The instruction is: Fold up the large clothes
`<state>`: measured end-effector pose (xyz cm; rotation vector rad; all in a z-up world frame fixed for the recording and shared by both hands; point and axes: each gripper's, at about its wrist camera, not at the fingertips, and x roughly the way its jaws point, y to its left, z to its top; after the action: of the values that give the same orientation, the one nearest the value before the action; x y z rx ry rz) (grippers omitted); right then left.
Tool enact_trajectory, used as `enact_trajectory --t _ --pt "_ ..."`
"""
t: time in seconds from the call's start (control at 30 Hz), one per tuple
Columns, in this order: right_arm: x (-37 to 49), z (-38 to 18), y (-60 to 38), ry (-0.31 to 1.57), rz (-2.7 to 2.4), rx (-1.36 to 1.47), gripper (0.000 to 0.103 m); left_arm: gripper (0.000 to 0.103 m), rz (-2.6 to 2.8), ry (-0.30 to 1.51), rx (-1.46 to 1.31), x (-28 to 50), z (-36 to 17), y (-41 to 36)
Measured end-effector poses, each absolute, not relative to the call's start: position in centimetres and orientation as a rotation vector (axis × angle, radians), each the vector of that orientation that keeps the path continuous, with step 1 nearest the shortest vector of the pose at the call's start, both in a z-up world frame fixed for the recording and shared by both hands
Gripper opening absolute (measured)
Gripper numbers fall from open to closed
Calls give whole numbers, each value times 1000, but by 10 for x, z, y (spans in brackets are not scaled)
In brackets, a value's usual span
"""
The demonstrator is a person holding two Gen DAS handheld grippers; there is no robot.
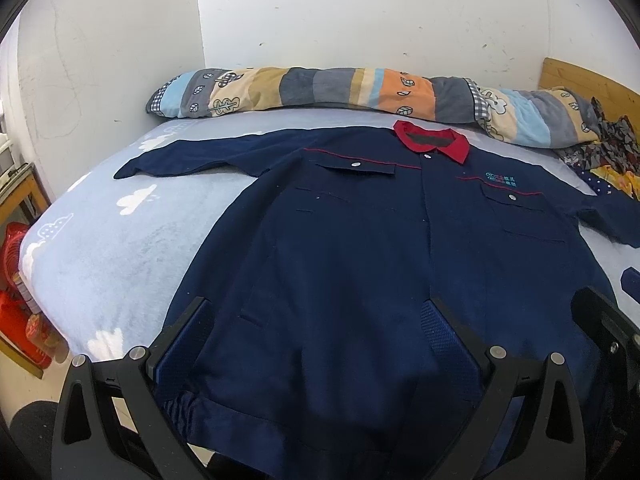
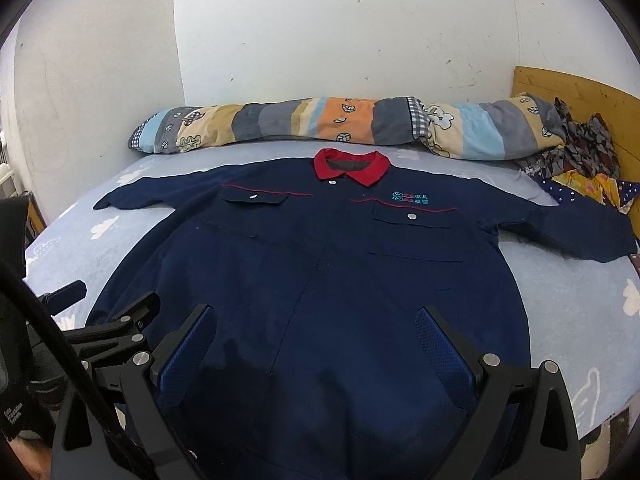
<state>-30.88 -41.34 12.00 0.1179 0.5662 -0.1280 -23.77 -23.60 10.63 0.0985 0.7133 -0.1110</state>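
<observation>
A navy work shirt (image 1: 360,240) (image 2: 320,260) with a red collar (image 1: 434,142) (image 2: 352,166) lies spread flat, front up, on the bed, both short sleeves stretched out sideways. My left gripper (image 1: 318,312) hovers open above the shirt's lower hem, left of centre. My right gripper (image 2: 316,320) is open over the hem too, nothing between its blue-padded fingers (image 2: 440,344). In the right wrist view the left gripper (image 2: 120,320) shows at the left edge; in the left wrist view the right gripper's black finger (image 1: 600,312) shows at the right.
The bed has a light blue sheet (image 1: 104,248) (image 2: 580,300) with white clouds. A rolled striped quilt (image 1: 320,90) (image 2: 320,120) lies along the wall. Patterned clothes (image 2: 580,160) are heaped by the wooden headboard (image 2: 568,88). Red items (image 1: 20,312) stand on the floor at left.
</observation>
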Motion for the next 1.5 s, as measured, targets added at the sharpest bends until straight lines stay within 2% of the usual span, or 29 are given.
enact_trajectory --t 0.67,1.0,1.4,1.5 --pt "-303 131 -426 529 -135 227 101 103 -79 630 84 -248 123 -236" --pt "-304 133 -416 512 -138 182 101 103 -37 583 90 -259 138 -226" --pt "-311 143 -413 488 -127 158 101 103 -84 568 113 -282 178 -235" --pt "-310 143 -416 493 -132 182 101 103 -95 518 115 -285 191 -234"
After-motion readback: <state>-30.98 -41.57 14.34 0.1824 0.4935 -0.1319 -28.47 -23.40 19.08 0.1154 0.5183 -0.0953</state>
